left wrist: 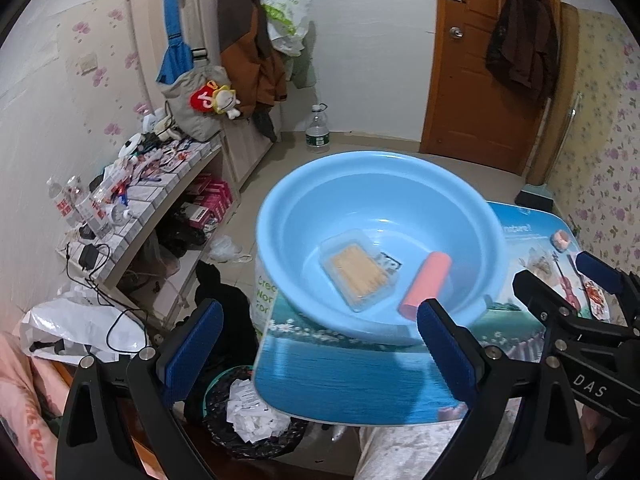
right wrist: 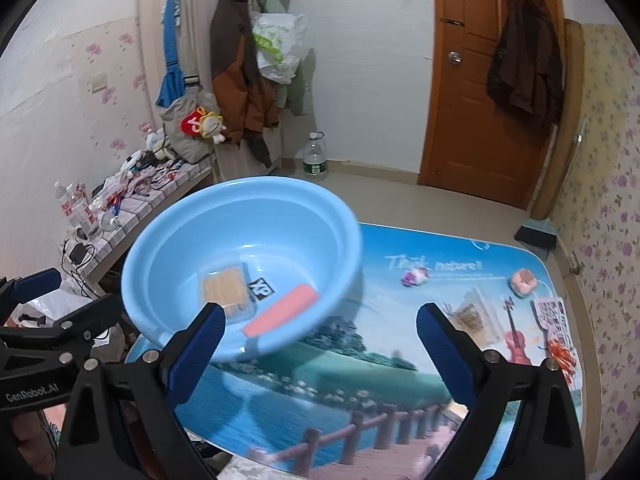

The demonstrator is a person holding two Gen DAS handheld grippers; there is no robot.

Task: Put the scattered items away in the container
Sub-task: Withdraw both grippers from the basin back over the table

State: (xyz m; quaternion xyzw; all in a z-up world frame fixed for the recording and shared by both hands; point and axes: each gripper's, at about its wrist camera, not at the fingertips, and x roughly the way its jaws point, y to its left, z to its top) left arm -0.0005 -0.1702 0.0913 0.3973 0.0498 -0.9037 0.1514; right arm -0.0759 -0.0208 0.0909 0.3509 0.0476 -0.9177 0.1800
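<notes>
Blue basin (right wrist: 240,264) overhangs tabletop's (right wrist: 320,392) left edge — within reach. Both grippers, left (left wrist: 320,344) and right (right wrist: 320,352), released, empty. Packet (right wrist: 474,314) and pink item (right wrist: 523,281) wait near right edge.

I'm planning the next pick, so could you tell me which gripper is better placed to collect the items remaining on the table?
The right gripper, probably. Its open, empty jaws face the clear packet, pink box and small toy; the left gripper faces the blue basin.
</notes>
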